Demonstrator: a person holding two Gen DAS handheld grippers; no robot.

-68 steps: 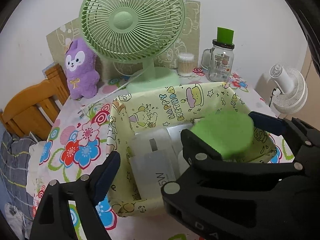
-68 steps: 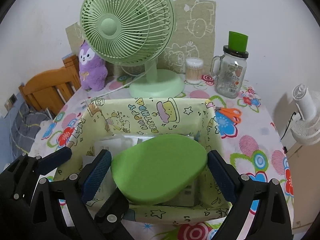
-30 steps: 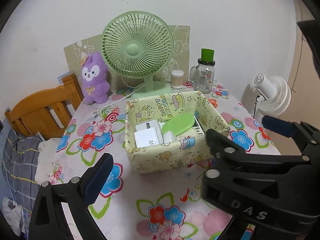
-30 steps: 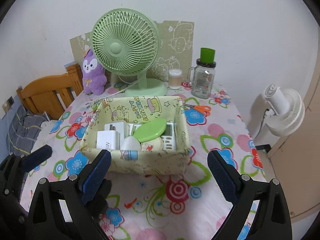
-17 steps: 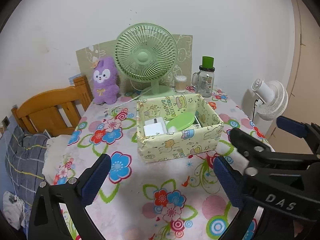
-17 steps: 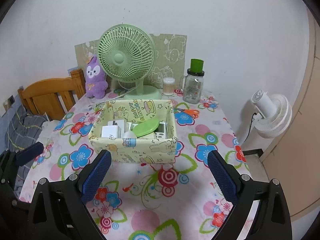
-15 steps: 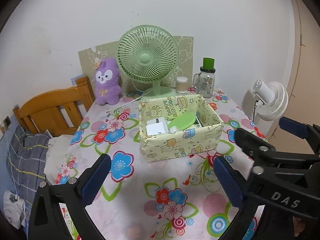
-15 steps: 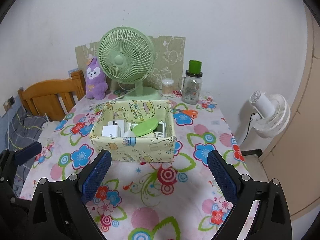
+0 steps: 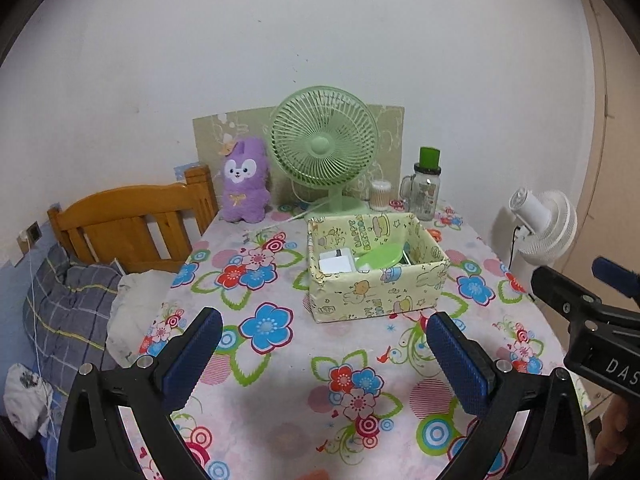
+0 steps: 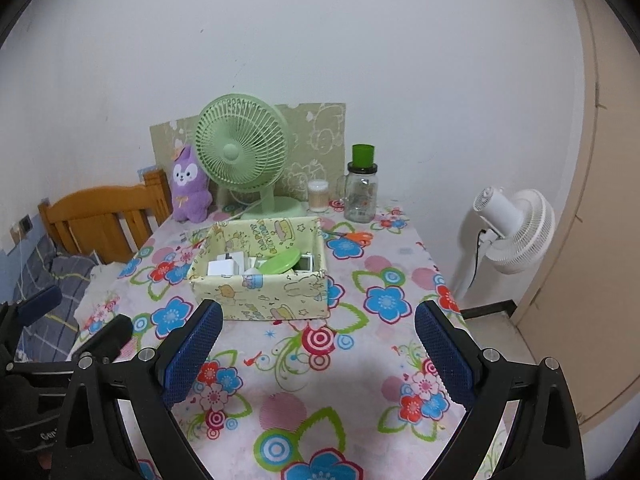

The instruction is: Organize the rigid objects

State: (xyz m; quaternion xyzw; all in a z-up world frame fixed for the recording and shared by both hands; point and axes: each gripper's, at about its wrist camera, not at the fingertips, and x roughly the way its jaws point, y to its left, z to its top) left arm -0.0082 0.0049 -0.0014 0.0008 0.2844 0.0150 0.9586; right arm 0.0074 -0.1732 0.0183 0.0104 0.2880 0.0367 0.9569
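Observation:
A yellow cartoon-print box (image 9: 376,296) (image 10: 260,294) stands mid-table on the flowered cloth. Inside lie a green oval lid (image 9: 379,255) (image 10: 281,261), a white charger block (image 9: 337,261) (image 10: 226,266) and other small white items, partly hidden by the walls. My left gripper (image 9: 320,360) is open and empty, well back from the box. My right gripper (image 10: 316,356) is also open and empty, above the table's near part. Each gripper shows at the edge of the other's view.
At the table's back stand a green fan (image 9: 324,148), a purple plush toy (image 9: 242,180), a cotton-swab jar (image 9: 380,195) and a glass jar with green cap (image 9: 426,188). Orange scissors (image 10: 352,235) lie behind the box. A white floor fan (image 10: 512,228) is right, a wooden bed frame (image 9: 132,224) left.
Both grippers have drawn back and up from the box, which now looks small and far. The green lid, earlier between the right fingers, lies in the box.

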